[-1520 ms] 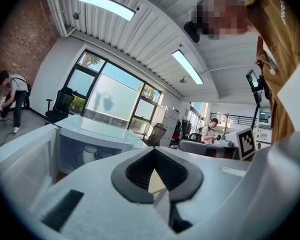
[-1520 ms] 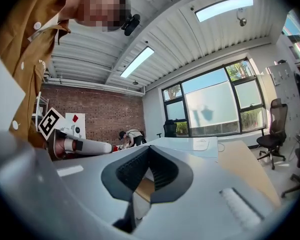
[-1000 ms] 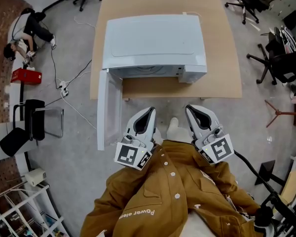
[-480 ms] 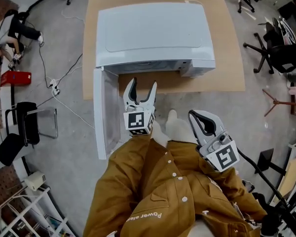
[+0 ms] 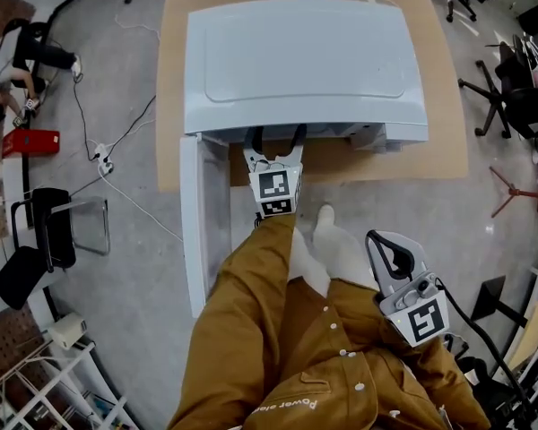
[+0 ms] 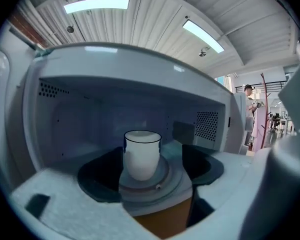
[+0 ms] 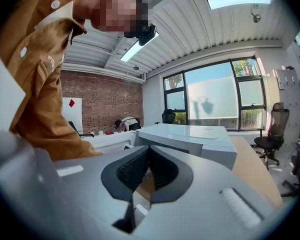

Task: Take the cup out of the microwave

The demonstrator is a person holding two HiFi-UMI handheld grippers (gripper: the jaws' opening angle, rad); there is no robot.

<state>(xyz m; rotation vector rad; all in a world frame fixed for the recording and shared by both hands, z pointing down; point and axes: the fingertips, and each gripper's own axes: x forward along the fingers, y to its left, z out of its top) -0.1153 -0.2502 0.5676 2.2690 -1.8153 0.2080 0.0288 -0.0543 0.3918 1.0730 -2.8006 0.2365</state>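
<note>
Reaching into the open microwave (image 5: 305, 61), I had my left tongs (image 5: 275, 135) just opened wide, empty; cup (image 6: 141, 154) sat inside ungripped, grab and pull-out still left; right tongs (image 5: 387, 242) were closed, idle.

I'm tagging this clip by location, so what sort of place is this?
Probably an open-plan office or lab workspace: black swivel office chairs, a red brick wall, large windows, and a white microwave on a light wooden table.

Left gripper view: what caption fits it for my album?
Left gripper, jaws just opened and nothing between them, faces the white cup inside the microwave.
</note>
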